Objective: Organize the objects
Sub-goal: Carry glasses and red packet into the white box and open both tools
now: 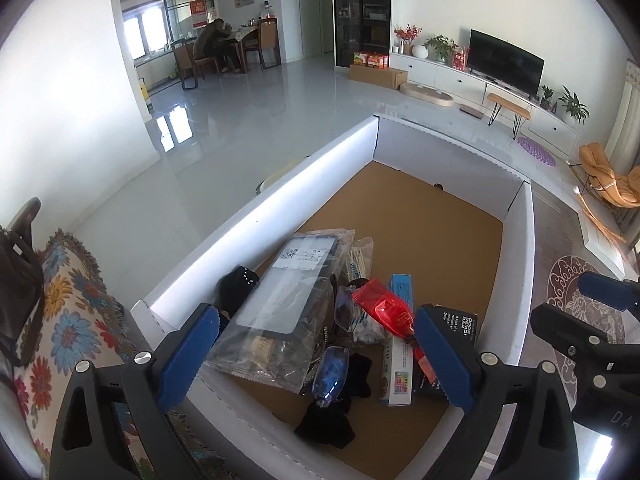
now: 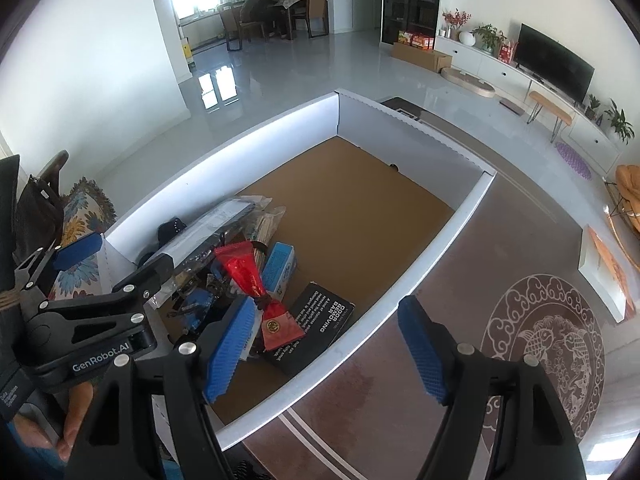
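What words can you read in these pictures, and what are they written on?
"ODOR REMOVING BAR": black box in the cardboard box.
"GenRobot.AI": left gripper arm, seen in the right wrist view.
Too small or blurred: the black box's fine print, blue box, bag label, red packet.

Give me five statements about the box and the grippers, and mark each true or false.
1. Both grippers are open. True: the left gripper and the right gripper hold nothing.
2. The items fill the whole box. False: they are piled at the near end; the far part of the brown floor is bare.
3. The red packet lies partly on the black carton. True.
4. The right gripper sits wholly inside the box. False: one finger is over the box, the other over the rug outside it.
5. The blue carton stands upright. False: it lies flat among the pile.
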A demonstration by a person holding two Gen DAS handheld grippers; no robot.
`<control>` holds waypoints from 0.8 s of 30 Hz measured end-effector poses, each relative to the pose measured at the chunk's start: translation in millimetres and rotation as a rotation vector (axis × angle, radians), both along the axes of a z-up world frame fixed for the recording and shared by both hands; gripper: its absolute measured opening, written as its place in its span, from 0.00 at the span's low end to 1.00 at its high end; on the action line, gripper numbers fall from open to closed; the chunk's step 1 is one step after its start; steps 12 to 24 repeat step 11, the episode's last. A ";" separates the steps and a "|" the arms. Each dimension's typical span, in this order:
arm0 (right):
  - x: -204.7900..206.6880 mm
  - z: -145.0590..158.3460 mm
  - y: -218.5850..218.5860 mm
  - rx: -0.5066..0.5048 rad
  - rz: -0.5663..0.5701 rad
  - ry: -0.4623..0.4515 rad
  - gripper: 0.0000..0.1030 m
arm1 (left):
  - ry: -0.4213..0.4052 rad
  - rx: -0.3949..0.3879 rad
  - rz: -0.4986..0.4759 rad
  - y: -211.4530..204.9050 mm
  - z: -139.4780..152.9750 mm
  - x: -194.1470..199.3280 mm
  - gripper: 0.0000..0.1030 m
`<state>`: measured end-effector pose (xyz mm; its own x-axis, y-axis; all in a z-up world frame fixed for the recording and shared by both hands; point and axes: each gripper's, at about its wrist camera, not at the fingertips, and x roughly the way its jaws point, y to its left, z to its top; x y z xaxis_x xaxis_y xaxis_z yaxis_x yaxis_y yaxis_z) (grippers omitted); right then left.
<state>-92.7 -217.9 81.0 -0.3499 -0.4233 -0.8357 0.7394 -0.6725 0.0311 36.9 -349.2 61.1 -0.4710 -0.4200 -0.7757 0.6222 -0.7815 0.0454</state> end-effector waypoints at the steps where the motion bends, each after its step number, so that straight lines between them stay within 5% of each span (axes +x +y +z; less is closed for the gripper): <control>1: -0.1 -0.8 -1.2 -0.001 0.001 0.000 0.73 | -0.003 0.003 -0.001 -0.2 -0.5 -0.7 0.96; 8: 0.3 -5.6 -4.5 0.003 0.006 -0.005 0.73 | 0.007 0.052 0.010 -5.4 -8.6 1.1 0.96; 24: -1.5 -7.2 -3.5 0.000 -0.002 -0.011 0.73 | 0.047 0.004 0.032 -2.8 -1.7 7.3 0.96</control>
